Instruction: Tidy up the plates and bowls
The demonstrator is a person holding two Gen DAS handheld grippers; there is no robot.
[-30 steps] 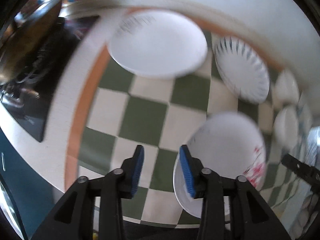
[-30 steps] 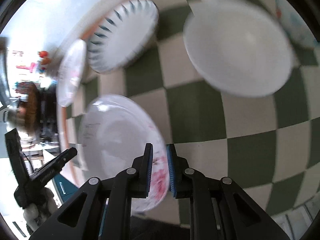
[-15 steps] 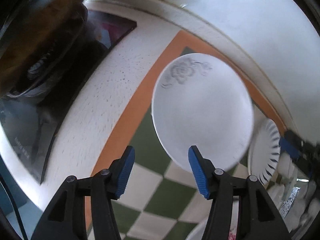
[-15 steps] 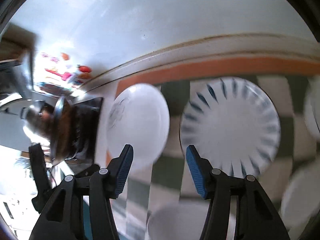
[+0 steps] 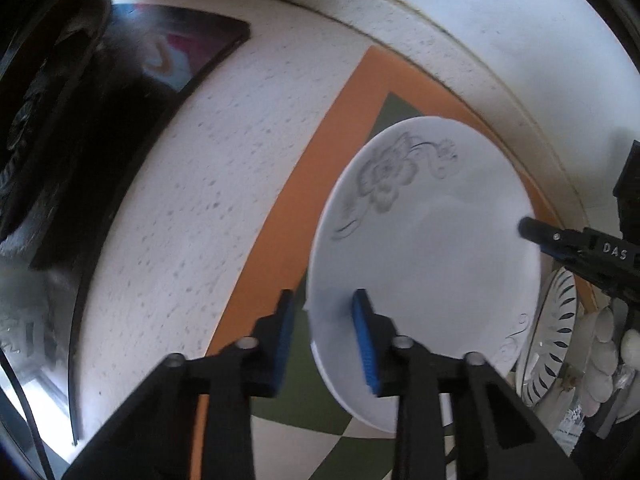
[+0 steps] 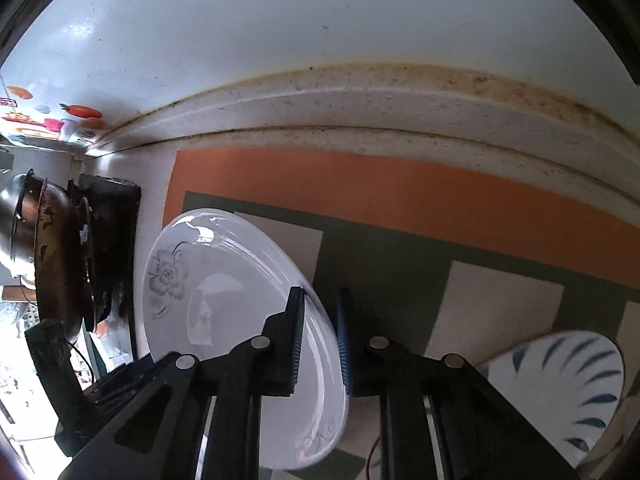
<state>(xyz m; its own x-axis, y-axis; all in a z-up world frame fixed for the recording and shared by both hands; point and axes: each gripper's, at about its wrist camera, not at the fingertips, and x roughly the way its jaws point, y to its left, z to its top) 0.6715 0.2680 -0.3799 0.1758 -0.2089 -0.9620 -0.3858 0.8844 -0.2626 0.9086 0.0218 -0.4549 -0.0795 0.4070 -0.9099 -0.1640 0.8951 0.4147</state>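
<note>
A white plate with a grey flower print lies at the left corner of the checkered mat; it also shows in the right wrist view. My left gripper is open, its jaws straddling the plate's near-left rim. My right gripper is open, its jaws straddling the plate's right rim; its finger shows in the left wrist view at the plate's right edge. A plate with dark blue streaks lies to the right, also visible in the left wrist view.
A black stove with a dark wok stands left of the mat. The white wall and counter ledge run along the back. Several small white bowls sit at the far right. Speckled white counter lies between stove and mat.
Both grippers moved toward the flower plate and now bracket its opposite rims. The right gripper let go of the pink-flowered plate it was shut on a second ago and narrowed around this rim.
</note>
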